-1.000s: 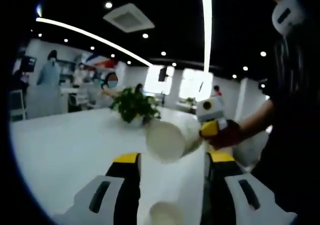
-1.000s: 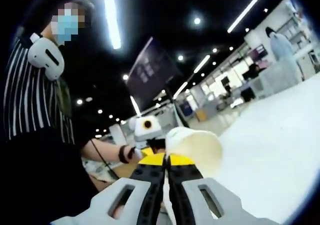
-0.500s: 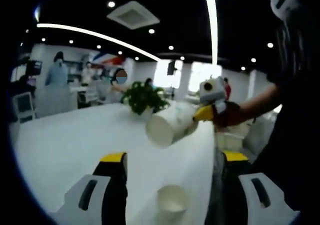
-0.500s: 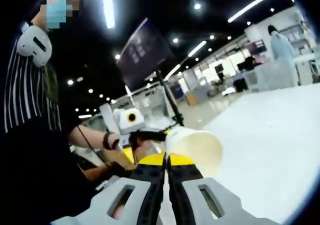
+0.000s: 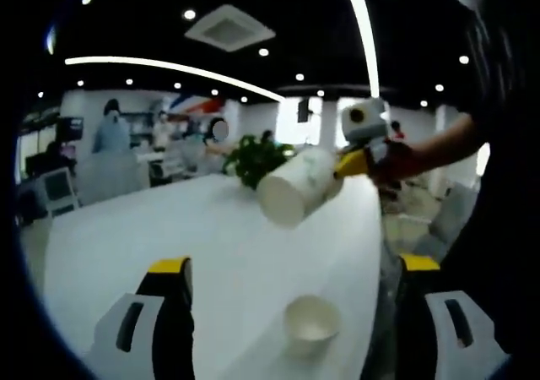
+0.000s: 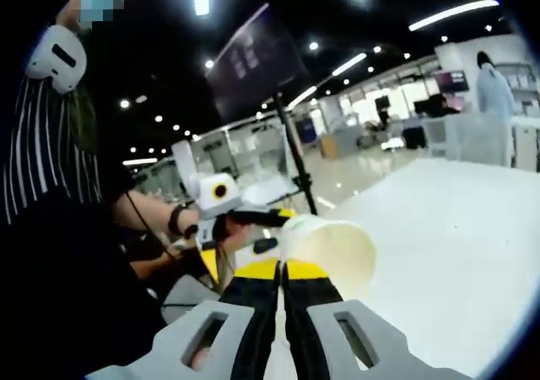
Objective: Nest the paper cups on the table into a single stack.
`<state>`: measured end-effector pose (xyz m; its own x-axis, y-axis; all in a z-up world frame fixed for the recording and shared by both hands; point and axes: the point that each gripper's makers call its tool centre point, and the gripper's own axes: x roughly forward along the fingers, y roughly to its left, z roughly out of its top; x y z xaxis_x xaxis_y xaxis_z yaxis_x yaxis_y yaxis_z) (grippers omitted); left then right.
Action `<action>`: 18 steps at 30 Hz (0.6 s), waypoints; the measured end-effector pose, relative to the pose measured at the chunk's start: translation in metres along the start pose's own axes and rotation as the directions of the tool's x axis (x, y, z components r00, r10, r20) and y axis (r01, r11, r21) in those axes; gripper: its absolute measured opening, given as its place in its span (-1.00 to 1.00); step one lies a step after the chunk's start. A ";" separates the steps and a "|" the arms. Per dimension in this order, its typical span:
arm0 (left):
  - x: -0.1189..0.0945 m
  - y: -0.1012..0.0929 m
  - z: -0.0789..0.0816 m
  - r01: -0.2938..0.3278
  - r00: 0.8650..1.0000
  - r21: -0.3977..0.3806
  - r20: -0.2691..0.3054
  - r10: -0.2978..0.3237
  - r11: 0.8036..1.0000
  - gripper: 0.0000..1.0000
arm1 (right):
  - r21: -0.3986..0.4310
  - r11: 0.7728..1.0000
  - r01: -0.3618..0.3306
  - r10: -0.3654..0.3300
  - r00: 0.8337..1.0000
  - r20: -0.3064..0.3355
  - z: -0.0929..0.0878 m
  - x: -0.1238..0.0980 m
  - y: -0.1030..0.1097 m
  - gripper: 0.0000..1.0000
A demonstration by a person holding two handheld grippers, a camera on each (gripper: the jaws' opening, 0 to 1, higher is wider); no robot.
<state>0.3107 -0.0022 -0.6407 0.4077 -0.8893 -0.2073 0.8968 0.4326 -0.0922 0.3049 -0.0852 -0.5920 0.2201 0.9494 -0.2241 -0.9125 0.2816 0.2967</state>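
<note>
While my right gripper (image 6: 283, 270) pinches a tilted paper cup (image 5: 297, 186) by its rim, mouth forward, my left gripper (image 5: 291, 312) stands wide apart around the second cup (image 5: 311, 321) upright on the table (image 5: 169, 228), ready for nesting.

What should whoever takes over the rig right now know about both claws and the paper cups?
Right claw: shut on a paper cup, held in the air, tilted, mouth facing away from the claw; it also shows in the left gripper view.
Left claw: open, holding nothing, above the white table.
A second paper cup stands mouth up on the table between the left claw's jaws.
Done: one cup lifted.
Left: nest the cups into a single stack.
</note>
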 end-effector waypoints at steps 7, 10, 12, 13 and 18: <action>-0.003 0.004 -0.006 -0.017 1.000 -0.011 -0.020 0.017 1.000 0.98 | -0.079 0.996 -0.044 0.036 0.994 -0.099 0.005 0.004 0.005 -1.00; -0.003 0.004 -0.012 -0.020 0.999 0.000 -0.039 0.019 1.000 0.98 | -0.182 0.980 -0.075 0.033 0.974 -0.223 0.005 0.008 0.007 -1.00; -0.003 0.003 -0.017 -0.019 0.998 0.009 -0.057 0.019 1.000 0.98 | -0.222 0.968 -0.120 0.054 0.958 -0.281 0.005 0.011 0.013 -1.00; -0.003 0.002 -0.018 -0.018 0.998 0.016 -0.061 0.019 1.000 0.98 | -0.227 0.962 -0.150 0.080 0.953 -0.292 0.006 0.013 0.018 -1.00; -0.004 0.003 -0.024 -0.024 0.996 0.029 -0.080 0.026 0.999 0.98 | -0.326 0.920 -0.217 0.068 0.908 -0.414 0.001 0.020 0.025 -1.00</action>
<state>0.3077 0.0067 -0.6632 0.4160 -0.8628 -0.2873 0.8913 0.4495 -0.0593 0.2872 -0.0587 -0.5878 -0.0046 0.8236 -0.5672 -0.9998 0.0072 0.0187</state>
